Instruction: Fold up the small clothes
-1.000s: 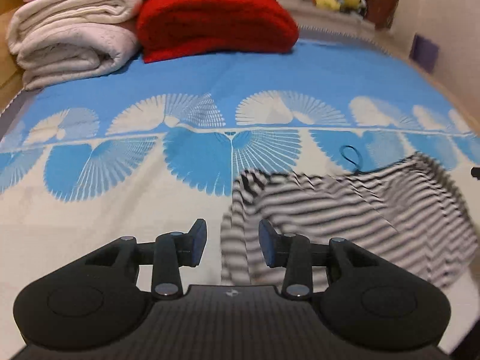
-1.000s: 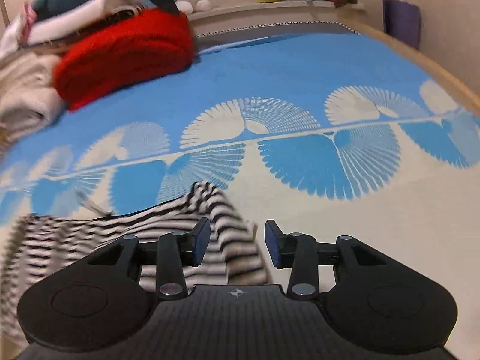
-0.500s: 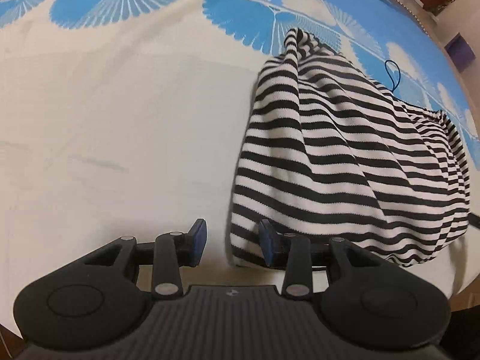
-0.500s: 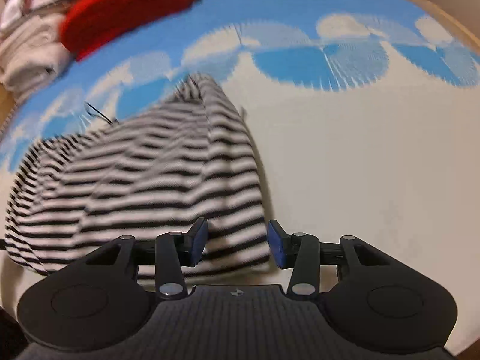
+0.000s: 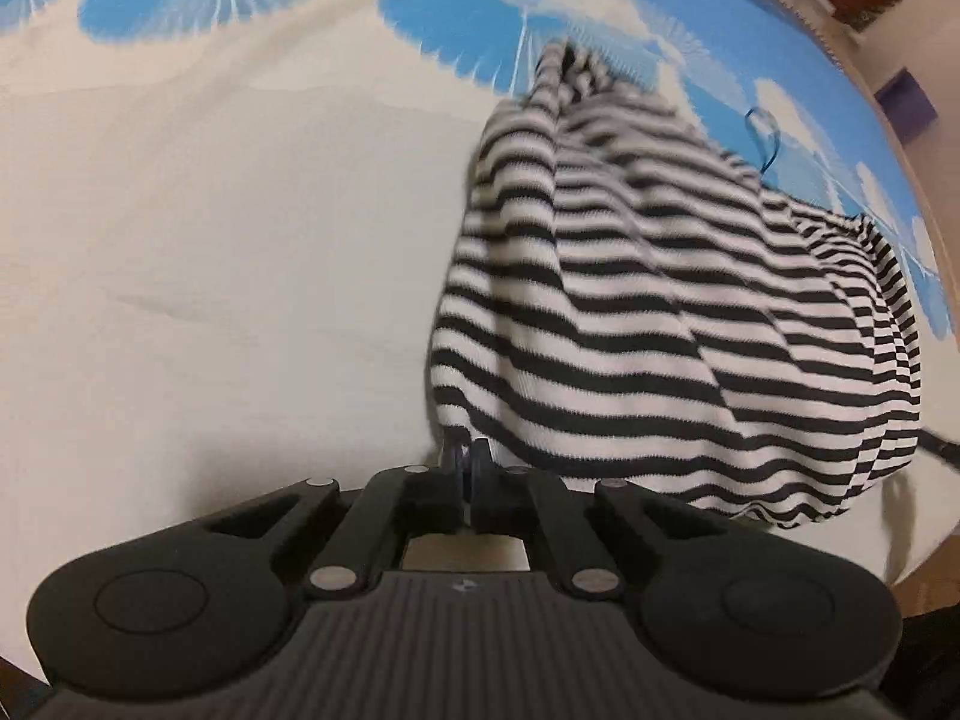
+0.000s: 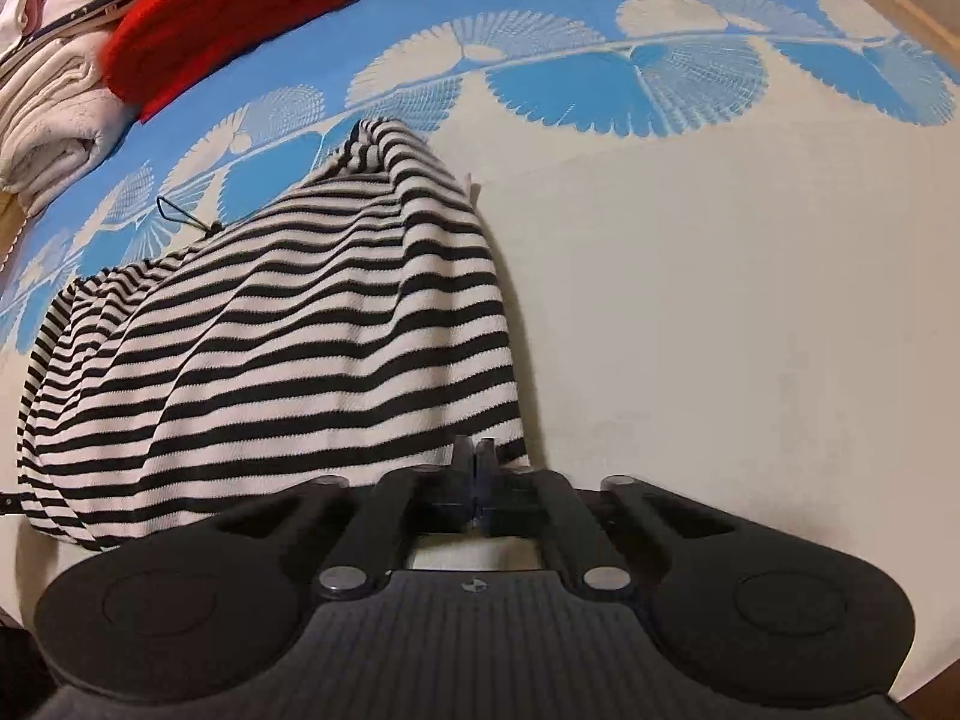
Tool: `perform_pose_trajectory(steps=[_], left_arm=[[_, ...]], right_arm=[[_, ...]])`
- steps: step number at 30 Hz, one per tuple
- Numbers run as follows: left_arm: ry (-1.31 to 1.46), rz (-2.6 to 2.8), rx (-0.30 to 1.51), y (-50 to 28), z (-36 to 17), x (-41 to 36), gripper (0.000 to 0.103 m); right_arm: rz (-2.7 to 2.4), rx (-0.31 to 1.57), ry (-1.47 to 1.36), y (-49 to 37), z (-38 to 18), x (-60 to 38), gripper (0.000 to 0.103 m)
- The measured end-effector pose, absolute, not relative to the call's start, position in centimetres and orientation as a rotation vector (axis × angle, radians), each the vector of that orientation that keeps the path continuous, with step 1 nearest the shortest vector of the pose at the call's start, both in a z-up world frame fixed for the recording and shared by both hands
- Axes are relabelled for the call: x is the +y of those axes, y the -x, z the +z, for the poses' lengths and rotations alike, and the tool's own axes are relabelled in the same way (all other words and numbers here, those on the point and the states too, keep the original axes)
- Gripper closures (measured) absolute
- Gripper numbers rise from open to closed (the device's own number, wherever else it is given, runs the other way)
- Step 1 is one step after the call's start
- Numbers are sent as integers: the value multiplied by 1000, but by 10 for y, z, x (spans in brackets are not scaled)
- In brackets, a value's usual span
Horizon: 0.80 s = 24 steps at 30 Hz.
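A black-and-white striped garment [image 5: 630,312] [image 6: 288,348] lies rumpled on the cream and blue bed cover [image 5: 210,240] [image 6: 720,300]. My left gripper [image 5: 471,459] is at the garment's near left corner; its jaws are closing and the pads pinch the hem there. My right gripper [image 6: 476,459] is at the near right corner, jaws closing too, pads pressed together on the hem edge. Both point steeply down at the bed. A thin dark cord loop [image 5: 762,132] [image 6: 180,219] lies at the garment's far edge.
A folded red blanket [image 6: 234,6] and folded white blankets [image 6: 48,114] are stacked at the far left of the bed. A purple box [image 5: 906,105] stands by the wall beyond the bed. The bed's near edge runs just under both grippers.
Both grippers dropped toward the garment's near hem and tilted down. Their jaws, apart in the earlier frames, have come together on the hem corners.
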State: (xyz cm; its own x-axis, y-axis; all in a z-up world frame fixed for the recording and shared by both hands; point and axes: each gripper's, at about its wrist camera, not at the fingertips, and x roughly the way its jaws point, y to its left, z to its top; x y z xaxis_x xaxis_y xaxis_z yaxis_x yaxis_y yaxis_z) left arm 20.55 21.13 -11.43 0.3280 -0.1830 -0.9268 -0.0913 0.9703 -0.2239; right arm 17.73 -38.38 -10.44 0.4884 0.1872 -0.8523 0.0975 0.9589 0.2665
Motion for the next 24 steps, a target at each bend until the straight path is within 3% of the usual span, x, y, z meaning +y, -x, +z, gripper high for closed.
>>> perform_pose_trajectory(steps=[5, 10, 12, 14, 16, 17, 21, 22, 23, 24], left_arm=[[191, -28, 1123, -190, -91, 216, 102], [48, 0, 1284, -194, -119, 201, 101], [31, 37, 1273, -195, -116, 202, 101], [62, 52, 1213, -196, -106, 203, 95], [108, 38, 1160, -198, -96, 201, 88], [127, 26, 1130, -198, -90, 199, 87], [145, -43, 1053, -207, -77, 175, 87], [138, -67, 1041, -211, -76, 165, 87], [125, -92, 1031, -212, -75, 156, 87], [104, -122, 1021, -213, -74, 147, 87]], right_arm=[[-1, 871, -397, -163, -74, -411, 103], [-12, 1003, -425, -167, -96, -419, 103], [31, 1034, -425, -169, -100, -411, 98], [59, 1041, -404, -171, -100, -401, 61], [63, 1018, -373, -170, -97, -392, 43], [67, 1017, -370, -171, -97, -391, 39], [82, 1083, -341, -177, -107, -380, 42], [98, 1099, -322, -178, -110, -377, 53], [117, 1108, -305, -177, -111, -373, 75], [139, 1111, -290, -178, -112, -370, 89]])
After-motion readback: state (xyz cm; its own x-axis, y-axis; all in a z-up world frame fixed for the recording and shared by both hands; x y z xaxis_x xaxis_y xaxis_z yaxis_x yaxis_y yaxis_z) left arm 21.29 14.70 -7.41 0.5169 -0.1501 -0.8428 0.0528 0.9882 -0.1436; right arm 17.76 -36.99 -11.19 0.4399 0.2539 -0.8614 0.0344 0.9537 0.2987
